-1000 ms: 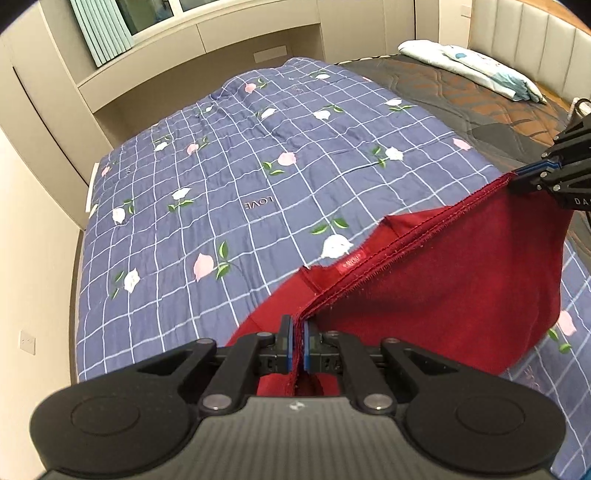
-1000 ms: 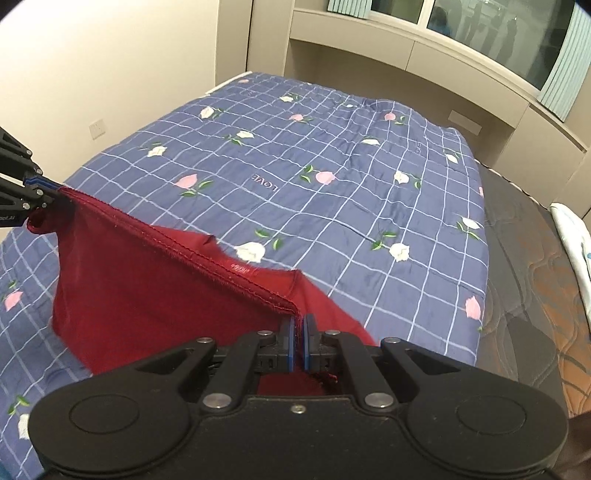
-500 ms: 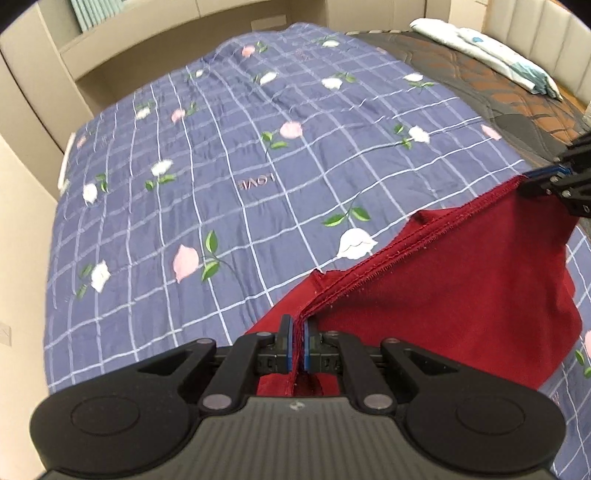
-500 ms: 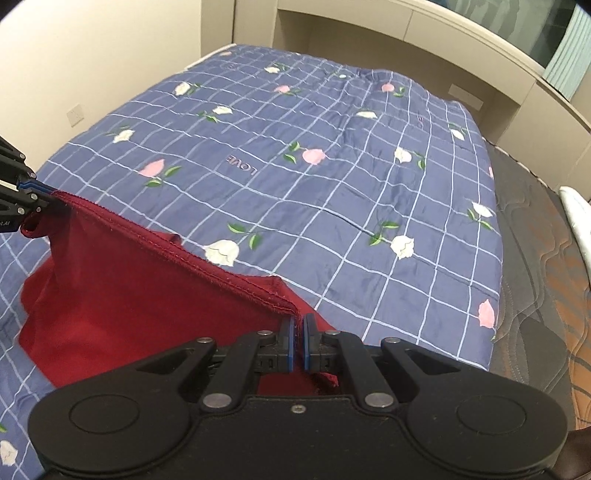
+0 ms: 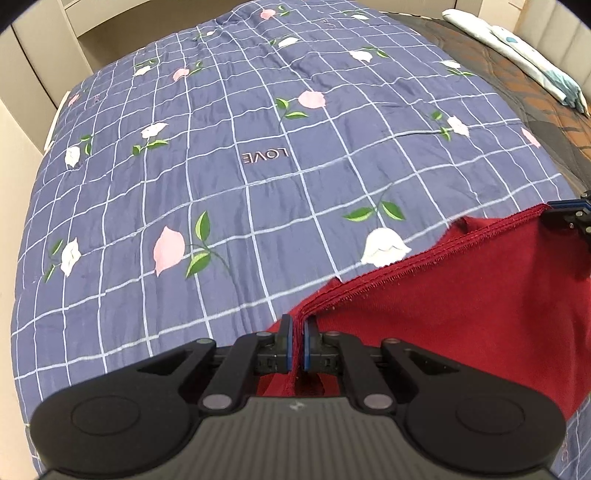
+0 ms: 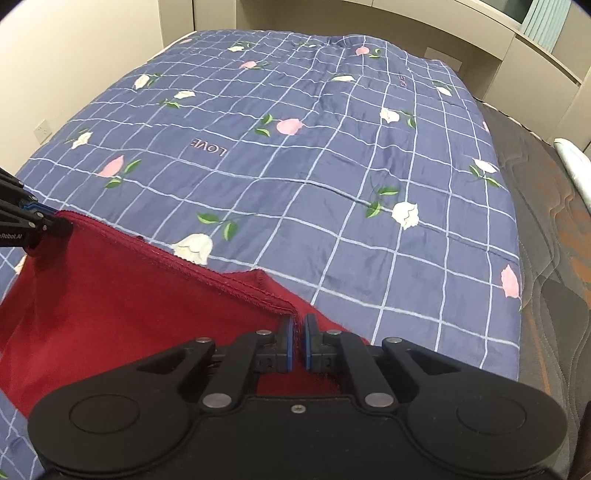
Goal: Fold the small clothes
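Note:
A dark red garment (image 5: 461, 317) is stretched between my two grippers just above the bed, its stitched hem taut from one to the other. My left gripper (image 5: 298, 328) is shut on one corner of that hem. In the right wrist view the same red garment (image 6: 110, 314) hangs low, and my right gripper (image 6: 300, 326) is shut on the opposite corner. The right gripper's tip (image 5: 570, 218) shows at the right edge of the left wrist view, and the left gripper's tip (image 6: 33, 225) shows at the left edge of the right wrist view. The lower part of the cloth is hidden behind the gripper bodies.
A blue checked quilt (image 5: 258, 192) with tulip prints and the word LOVE covers the bed. A brown mattress (image 5: 517, 81) with a pillow (image 5: 517, 44) lies to one side. Beige cabinets (image 6: 424, 22) and a wall (image 6: 74, 55) border the bed.
Both grippers have sunk toward the quilt and moved forward with the red garment still stretched between them. The quilt now fills more of each view, and the neck label is out of sight.

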### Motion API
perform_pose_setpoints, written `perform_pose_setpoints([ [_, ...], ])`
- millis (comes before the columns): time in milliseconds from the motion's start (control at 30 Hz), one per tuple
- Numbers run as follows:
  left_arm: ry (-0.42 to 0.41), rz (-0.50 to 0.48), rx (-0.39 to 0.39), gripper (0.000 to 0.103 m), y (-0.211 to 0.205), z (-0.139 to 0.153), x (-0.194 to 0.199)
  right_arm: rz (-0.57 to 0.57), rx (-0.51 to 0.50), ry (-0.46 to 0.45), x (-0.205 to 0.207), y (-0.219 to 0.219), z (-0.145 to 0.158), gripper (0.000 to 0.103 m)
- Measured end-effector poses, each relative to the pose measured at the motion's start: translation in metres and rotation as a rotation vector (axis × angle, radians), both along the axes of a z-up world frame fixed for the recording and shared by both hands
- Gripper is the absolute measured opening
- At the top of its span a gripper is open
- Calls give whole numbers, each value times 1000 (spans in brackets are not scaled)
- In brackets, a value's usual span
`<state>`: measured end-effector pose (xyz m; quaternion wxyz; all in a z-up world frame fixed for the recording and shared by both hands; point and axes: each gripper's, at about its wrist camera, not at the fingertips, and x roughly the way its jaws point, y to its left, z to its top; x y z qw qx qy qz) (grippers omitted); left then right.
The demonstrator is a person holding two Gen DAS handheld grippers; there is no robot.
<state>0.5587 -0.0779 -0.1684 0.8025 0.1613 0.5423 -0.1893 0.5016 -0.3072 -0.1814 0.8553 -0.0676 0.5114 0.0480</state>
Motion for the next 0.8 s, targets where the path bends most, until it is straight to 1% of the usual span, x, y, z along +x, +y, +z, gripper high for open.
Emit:
perform_pose_setpoints([
  [133, 5, 21, 8, 5, -1, -8, 10, -5, -10, -6, 13, 0, -4, 5],
  [233, 26, 40, 15, 7, 1, -17, 13, -14, -2, 1, 23, 1, -8, 6],
  [367, 37, 90, 20, 24, 7, -25, 13, -30, 5, 17, 28, 2, -18, 10],
  [400, 41, 105, 20, 26, 9, -27, 13, -38, 6, 23, 29, 2, -20, 11],
  [467, 49, 135, 23, 29, 12, -29, 13, -56, 20, 35, 28, 0, -23, 18],
  [500, 49, 144, 26, 32, 14, -30, 13, -63, 18, 35, 27, -1, -24, 19],
  [533, 49, 150, 32, 42, 15, -30, 12, -68, 11, 37, 25, -1, -25, 24],
  [567, 46, 153, 38, 56, 17, -29, 12, -72, 6, 38, 24, -2, -26, 30],
  [600, 38, 158, 44, 63, 19, -29, 10, -80, 3, 39, 22, -3, -27, 34],
  [633, 26, 165, 49, 75, 20, -27, 7, -90, -1, 35, 19, -4, -27, 45],
  [667, 12, 171, 51, 84, 22, -25, 4, -99, -4, 29, 17, -5, -27, 61],
  [700, -1, 176, 51, 88, 24, -24, 1, -109, -6, 22, 13, -7, -27, 67],
  [733, -16, 183, 51, 94, 27, -23, -4, -120, -3, 15, 8, -8, -27, 74],
  [767, -26, 189, 53, 96, 30, -23, -9, -129, 4, 14, 4, -10, -28, 77],
  [800, -33, 198, 58, 97, 34, -24, -14, -142, 10, 20, -1, -13, -30, 79],
])
